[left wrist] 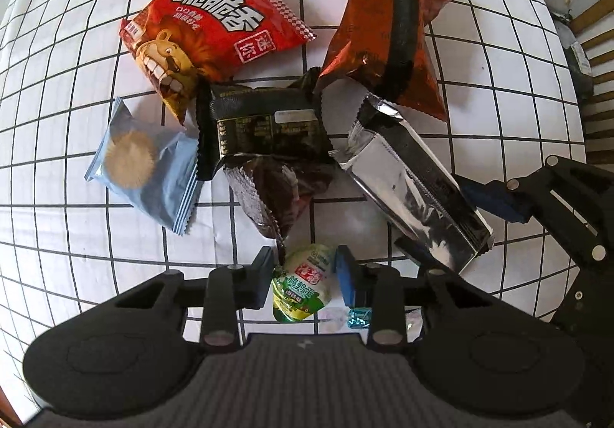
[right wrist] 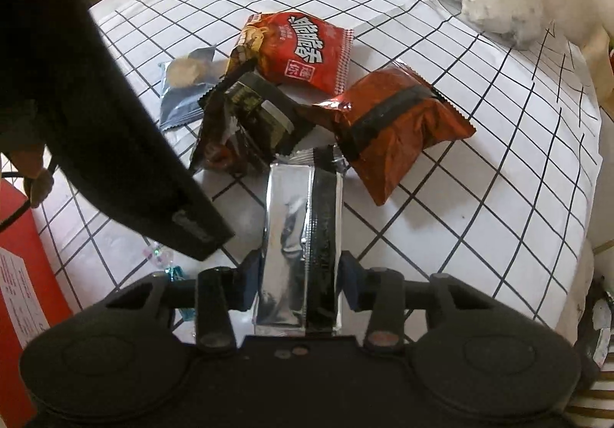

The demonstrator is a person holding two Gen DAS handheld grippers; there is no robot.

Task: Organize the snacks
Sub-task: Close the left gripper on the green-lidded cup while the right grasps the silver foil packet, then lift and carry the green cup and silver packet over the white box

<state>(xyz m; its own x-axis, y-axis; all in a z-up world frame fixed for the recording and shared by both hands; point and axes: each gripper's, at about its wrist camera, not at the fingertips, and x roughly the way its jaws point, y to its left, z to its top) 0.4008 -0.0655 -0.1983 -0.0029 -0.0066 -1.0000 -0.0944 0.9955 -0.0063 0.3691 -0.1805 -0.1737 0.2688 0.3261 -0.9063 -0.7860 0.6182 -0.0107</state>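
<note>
Left gripper [left wrist: 305, 276] points down at the grid-patterned tablecloth [left wrist: 76, 244] with its jaws narrowed around a small green jelly cup [left wrist: 303, 288]; the left pad appears to touch it, while a thin gap shows at the right pad, so a firm grip cannot be confirmed. Ranged left to right beyond it lie a pale blue biscuit packet [left wrist: 144, 169], a red lion-print snack bag [left wrist: 209, 33], a black packet [left wrist: 264, 125] resting over a dark brown wrapper [left wrist: 274, 194], an orange-brown bag with a black stripe [left wrist: 387, 37], and a long silver packet [left wrist: 406, 182]. Right gripper [right wrist: 297, 288] straddles the near end of that silver packet, both pads at or against its sides; pressure cannot be judged with certainty. A wrapped blue candy [left wrist: 358, 316] lies just beside the jelly cup. Assessment: sorting is at an early stage. All snacks remain in one loose, partly overlapping heap at mid-table, none visibly grouped or placed in a container. Two items are being taken up; the remainder are untouched.
</note>
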